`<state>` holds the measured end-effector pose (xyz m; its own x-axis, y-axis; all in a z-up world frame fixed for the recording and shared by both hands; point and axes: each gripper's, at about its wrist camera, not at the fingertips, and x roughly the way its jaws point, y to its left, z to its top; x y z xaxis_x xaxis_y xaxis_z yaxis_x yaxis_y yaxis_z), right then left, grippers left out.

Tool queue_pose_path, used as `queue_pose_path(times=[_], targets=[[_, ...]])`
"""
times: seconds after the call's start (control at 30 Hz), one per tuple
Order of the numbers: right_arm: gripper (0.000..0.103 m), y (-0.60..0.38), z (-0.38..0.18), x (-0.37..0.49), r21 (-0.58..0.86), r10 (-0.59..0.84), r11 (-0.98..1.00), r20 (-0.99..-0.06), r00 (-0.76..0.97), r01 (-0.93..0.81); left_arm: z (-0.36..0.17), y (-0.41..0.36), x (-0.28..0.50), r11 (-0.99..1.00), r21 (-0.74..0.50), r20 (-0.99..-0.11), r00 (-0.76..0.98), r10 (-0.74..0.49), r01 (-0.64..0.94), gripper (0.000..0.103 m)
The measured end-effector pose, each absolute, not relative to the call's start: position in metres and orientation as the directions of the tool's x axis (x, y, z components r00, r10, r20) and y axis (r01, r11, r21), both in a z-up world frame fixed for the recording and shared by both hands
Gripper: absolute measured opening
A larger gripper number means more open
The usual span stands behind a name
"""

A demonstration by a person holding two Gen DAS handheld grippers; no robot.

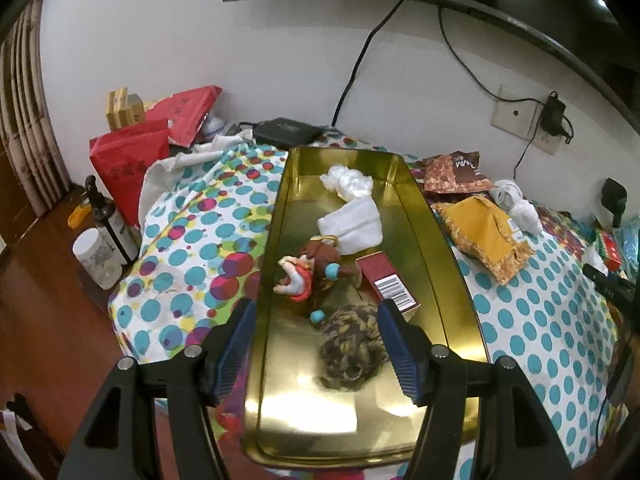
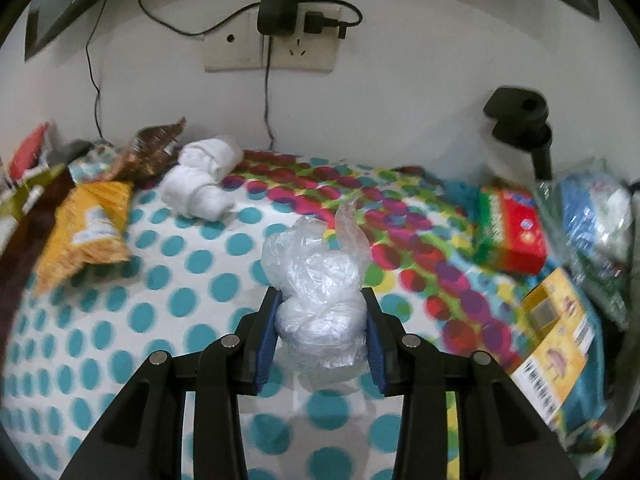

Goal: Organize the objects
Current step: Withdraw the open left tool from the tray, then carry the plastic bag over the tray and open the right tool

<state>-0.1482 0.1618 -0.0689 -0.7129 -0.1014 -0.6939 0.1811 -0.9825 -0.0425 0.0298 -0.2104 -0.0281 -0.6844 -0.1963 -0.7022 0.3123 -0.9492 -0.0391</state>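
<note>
Now a crumpled plastic bag [image 2: 320, 300] is pinched in the right gripper [image 2: 322, 320] above the dotted cloth [image 2: 120, 340] — carrying is underway. Left gripper [image 1: 316, 340] hangs wide open, empty, over the gold tray [image 1: 460, 280] — next, delivery there is likely called for.

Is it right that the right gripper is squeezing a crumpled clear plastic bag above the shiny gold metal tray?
Not quite. The right gripper does squeeze the crumpled clear plastic bag, but above the polka-dot tablecloth, not the tray. The right wrist view shows it.
</note>
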Motion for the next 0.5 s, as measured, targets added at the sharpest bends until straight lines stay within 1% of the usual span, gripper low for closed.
queue_pose_path(times=[0.07, 0.13, 0.3, 0.43, 0.5], targets=[[0.037, 0.161, -0.060, -0.146, 0.006, -0.140, -0.982, -0.689, -0.711, 0.188, -0.026, -0.213, 0.034, -0.950, -0.032, -0.693, -0.692, -0.202, 0.309, 0.065], [0.037, 0.149, -0.049, -0.141, 0.019, -0.171, -0.976, -0.675, -0.717, 0.215, -0.024, -0.218, 0.037, -0.948, -0.044, -0.690, -0.696, -0.199, 0.314, 0.065], [0.037, 0.096, -0.019, -0.118, 0.049, -0.316, -0.926, -0.645, -0.696, 0.374, -0.024, -0.228, 0.043, -0.946, -0.083, -0.685, -0.708, -0.174, 0.312, 0.065], [0.037, 0.043, 0.003, -0.085, 0.099, -0.477, -0.836, -0.619, -0.624, 0.540, -0.023, -0.239, 0.050, -0.942, -0.110, -0.679, -0.716, -0.162, 0.318, 0.065], [0.037, 0.018, 0.008, -0.070, 0.105, -0.528, -0.791, -0.615, -0.586, 0.602, -0.022, -0.245, 0.054, -0.936, -0.129, -0.679, -0.717, -0.158, 0.327, 0.065]])
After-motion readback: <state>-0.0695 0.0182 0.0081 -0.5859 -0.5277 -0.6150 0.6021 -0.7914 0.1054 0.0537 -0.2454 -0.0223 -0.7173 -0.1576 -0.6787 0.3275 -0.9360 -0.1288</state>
